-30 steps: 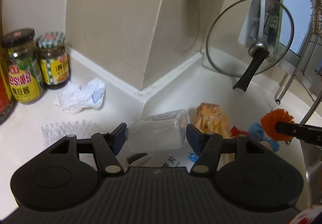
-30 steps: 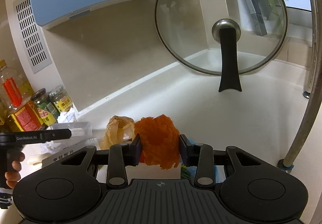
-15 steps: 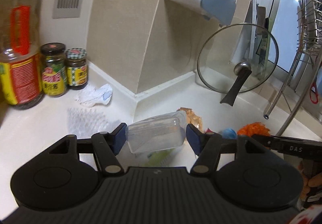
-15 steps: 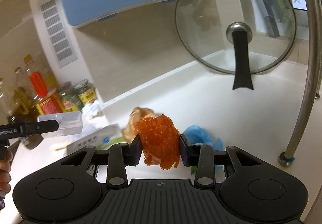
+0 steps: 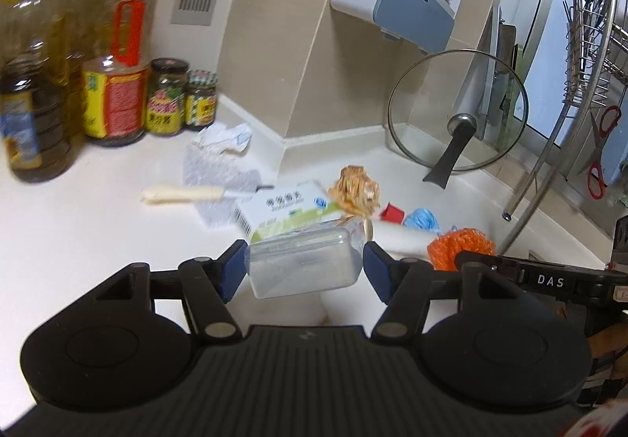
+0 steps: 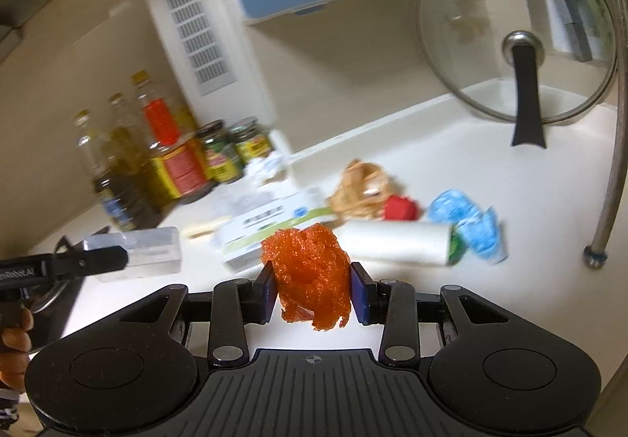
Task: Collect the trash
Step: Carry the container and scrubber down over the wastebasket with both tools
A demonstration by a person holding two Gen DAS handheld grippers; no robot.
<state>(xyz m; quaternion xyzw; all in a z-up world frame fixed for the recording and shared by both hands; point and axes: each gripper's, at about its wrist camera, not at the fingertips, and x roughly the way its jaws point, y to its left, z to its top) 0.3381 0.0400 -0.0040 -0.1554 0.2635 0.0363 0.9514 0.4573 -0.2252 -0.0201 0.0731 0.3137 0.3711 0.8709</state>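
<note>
My left gripper [image 5: 305, 267] is shut on a clear plastic box [image 5: 304, 264] and holds it above the white counter [image 5: 78, 225]. My right gripper [image 6: 312, 291] is shut on an orange mesh wad [image 6: 310, 276], also lifted off the counter. Left on the counter are a white and green carton [image 5: 286, 207], a brown crumpled wrapper [image 5: 355, 191], a red scrap [image 5: 392, 212], a blue crumpled wad [image 5: 423, 221], a white roll [image 6: 396, 240], a crumpled tissue [image 5: 223, 136], a clear bubble sheet [image 5: 219, 174] and a pale stick [image 5: 184, 194].
Oil bottles [image 5: 114, 75] and jars [image 5: 167, 101] stand at the back left. A glass pot lid [image 5: 457, 111] leans on the back wall. A metal dish rack [image 5: 581, 75] stands at the right, its leg [image 6: 612, 178] on the counter.
Both grippers have pulled back and up from the counter with their loads. More of the counter, the carton, the roll and the bottles has come into view.
</note>
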